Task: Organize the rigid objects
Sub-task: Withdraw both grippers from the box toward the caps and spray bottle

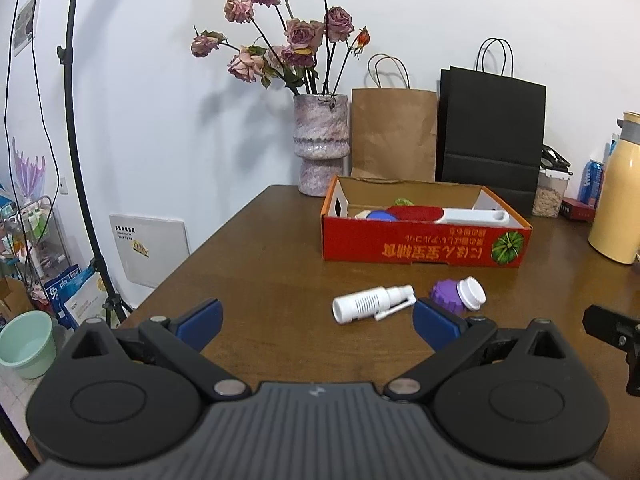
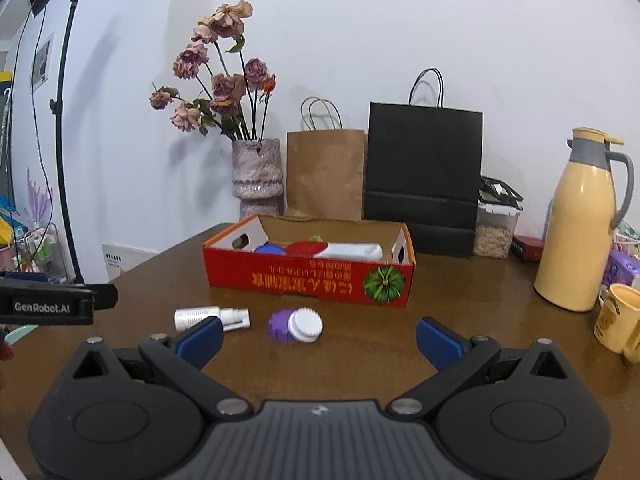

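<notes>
**Two items still out as tabletop tidy-up nears its end**

An open red cardboard box [image 2: 308, 280] sits on a brown wooden table [image 2: 360, 364], already holding several items: a blue lid, a red piece, something green and a long white object lie inside it. Two things are left on the bare wood in front of the box: a white spray bottle [image 1: 370, 304] lying on its side, and just beside it a purple jar with a white ribbed cap [image 2: 296, 325], also tipped over. The left gripper [image 1: 316, 320] hovers near the spray bottle with its jaws wide apart and nothing between them; the right gripper [image 2: 320, 340] faces the purple jar, its jaws likewise spread and empty. By appearances, most of the sorting is done and only these two pieces await boxing.
</notes>
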Motion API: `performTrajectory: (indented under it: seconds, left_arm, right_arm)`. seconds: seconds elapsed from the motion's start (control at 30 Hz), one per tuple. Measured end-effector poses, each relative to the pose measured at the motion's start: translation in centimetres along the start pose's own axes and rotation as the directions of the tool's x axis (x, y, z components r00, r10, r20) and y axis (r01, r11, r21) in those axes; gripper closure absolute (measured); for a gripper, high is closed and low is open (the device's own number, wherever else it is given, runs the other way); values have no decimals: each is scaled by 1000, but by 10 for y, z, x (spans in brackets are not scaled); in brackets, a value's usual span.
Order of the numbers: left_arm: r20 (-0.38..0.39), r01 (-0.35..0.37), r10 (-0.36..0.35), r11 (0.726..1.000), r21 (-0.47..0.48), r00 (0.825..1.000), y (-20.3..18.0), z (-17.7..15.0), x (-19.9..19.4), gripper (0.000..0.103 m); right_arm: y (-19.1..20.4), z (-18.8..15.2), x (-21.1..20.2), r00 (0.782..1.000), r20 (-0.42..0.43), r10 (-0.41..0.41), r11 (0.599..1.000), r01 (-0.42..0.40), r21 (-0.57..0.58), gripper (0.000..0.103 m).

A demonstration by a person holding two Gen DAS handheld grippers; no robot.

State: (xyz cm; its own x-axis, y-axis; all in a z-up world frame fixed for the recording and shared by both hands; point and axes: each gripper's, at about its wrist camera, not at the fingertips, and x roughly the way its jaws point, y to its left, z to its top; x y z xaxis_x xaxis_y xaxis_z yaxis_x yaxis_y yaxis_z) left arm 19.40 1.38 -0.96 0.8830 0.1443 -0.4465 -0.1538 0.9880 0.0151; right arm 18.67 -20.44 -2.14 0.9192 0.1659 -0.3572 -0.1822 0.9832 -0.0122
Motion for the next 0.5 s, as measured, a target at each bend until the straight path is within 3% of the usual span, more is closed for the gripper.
performTrajectory:
  seconds: [0.5]
  left_arm:
    - [-22, 14, -14, 1000, 9, 1000, 8, -36, -18, 0]
  right_arm:
    - [10, -47, -21, 996, -83, 9, 1000, -11, -25, 0]
